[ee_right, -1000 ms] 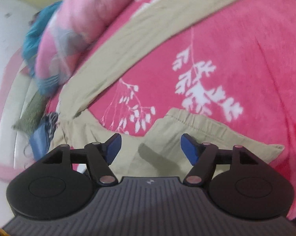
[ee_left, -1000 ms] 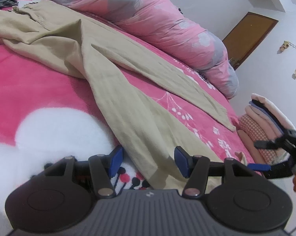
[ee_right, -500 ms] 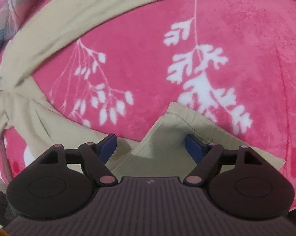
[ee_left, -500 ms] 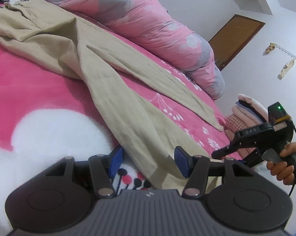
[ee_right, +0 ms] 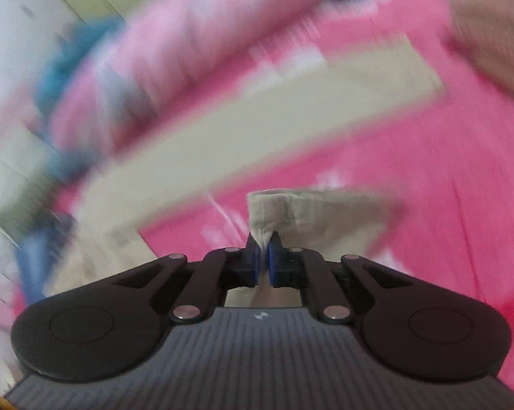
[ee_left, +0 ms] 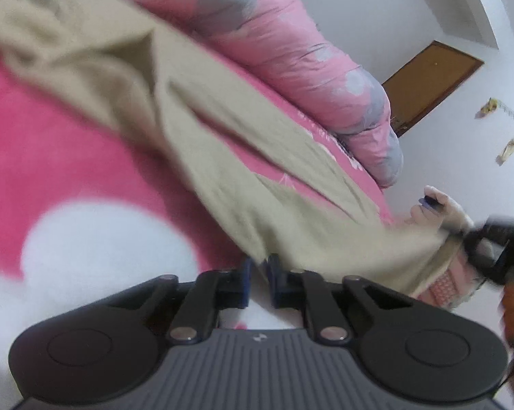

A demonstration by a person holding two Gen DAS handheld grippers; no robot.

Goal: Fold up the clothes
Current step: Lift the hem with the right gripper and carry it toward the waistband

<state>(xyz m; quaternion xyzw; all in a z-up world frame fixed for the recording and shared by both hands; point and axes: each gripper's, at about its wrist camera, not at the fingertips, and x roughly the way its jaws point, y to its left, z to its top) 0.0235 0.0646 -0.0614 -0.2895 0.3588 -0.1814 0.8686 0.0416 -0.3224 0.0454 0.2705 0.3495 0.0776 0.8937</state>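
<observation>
My left gripper (ee_left: 259,265) has just closed its jaws, and the blue pads now pinch the near edge of the beige trousers (ee_left: 243,184) at the bottom hem of one leg, right at the 6 o'clock side of the left wrist view. From there the trousers run up toward 10 o'clock across the pink bedspread (ee_left: 52,143), the waist end blurred in the far corner, while the second leg branches off toward 3 o'clock. A large white patch (ee_left: 106,249) in the bedspread sits at 8 o'clock, just beside my pads. The rolled pink quilt (ee_left: 291,51) lies along the far side at 1 o'clock, a brown door (ee_left: 431,78) stands at 2 o'clock, and a stack of folded clothes (ee_left: 441,273) shows at 4 o'clock. My right gripper (ee_right: 264,256) appears in that same view at 3 o'clock, dark and smeared, with the hem of the second leg drawn to it. In the right wrist view, which is heavily blurred, its jaws have also just closed and are pressed tight on a folded cuff of the trousers, which stands up from the pads at centre. The other leg stretches from 8 o'clock to 2 o'clock over the bedspread.
</observation>
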